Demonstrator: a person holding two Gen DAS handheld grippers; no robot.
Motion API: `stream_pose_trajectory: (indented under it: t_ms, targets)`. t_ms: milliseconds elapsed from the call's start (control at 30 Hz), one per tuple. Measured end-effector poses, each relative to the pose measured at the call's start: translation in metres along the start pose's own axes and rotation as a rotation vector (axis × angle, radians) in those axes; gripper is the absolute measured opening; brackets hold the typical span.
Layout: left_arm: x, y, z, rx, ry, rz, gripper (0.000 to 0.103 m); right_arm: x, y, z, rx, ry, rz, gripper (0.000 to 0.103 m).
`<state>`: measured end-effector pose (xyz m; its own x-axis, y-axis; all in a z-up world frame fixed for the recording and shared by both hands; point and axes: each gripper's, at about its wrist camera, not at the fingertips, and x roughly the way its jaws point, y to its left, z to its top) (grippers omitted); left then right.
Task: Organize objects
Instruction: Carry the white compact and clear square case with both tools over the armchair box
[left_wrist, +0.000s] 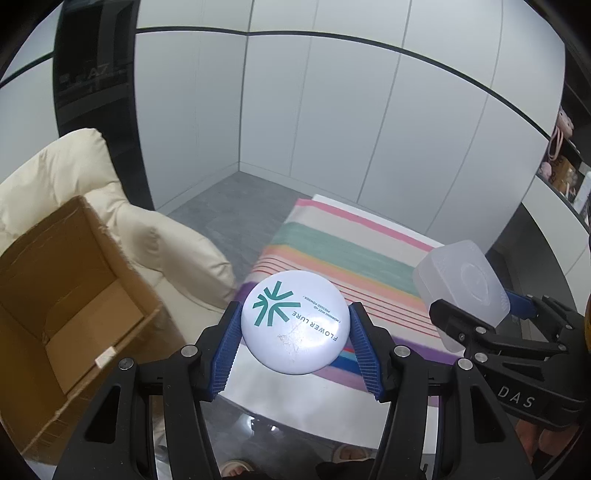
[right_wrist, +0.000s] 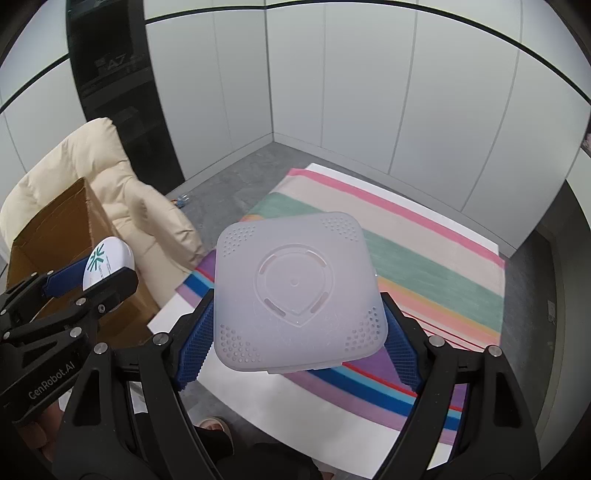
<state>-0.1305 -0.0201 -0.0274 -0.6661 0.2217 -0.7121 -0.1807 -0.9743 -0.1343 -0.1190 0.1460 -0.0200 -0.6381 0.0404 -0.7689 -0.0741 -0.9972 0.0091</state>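
Note:
My left gripper (left_wrist: 295, 325) is shut on a round white powder compact (left_wrist: 294, 320) printed with a teal logo and "FLOWER LURE", held in the air above the table's near left edge. It also shows in the right wrist view (right_wrist: 107, 263), near the cardboard box. My right gripper (right_wrist: 297, 321) is shut on a translucent white square plastic case (right_wrist: 297, 291) with dotted corners, held above the striped cloth (right_wrist: 424, 258). The case shows at the right of the left wrist view (left_wrist: 461, 291).
An open brown cardboard box (left_wrist: 66, 295) sits on a cream armchair (left_wrist: 177, 251) to the left. A white table (right_wrist: 332, 417) carries the striped cloth. White wall panels stand behind. Shelves with small items (left_wrist: 565, 173) are at the far right.

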Motion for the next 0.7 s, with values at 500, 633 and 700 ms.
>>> stream_pose_trajectory:
  t_ms: [500, 633, 700]
  targets:
    - [-0.013, 0.069, -0.003, -0.104, -0.019, 0.077, 0.059, 0.007, 0.057, 0.010, -0.076, -0.003, 0.068, 0.084]
    - [-0.019, 0.082, -0.005, -0.125, -0.026, 0.095, 0.059, 0.008, 0.070, 0.012, -0.091, -0.005, 0.082, 0.084]
    - [-0.022, 0.087, -0.006, -0.132, -0.030, 0.104, 0.059, 0.009, 0.076, 0.013, -0.099, -0.006, 0.090, 0.084]
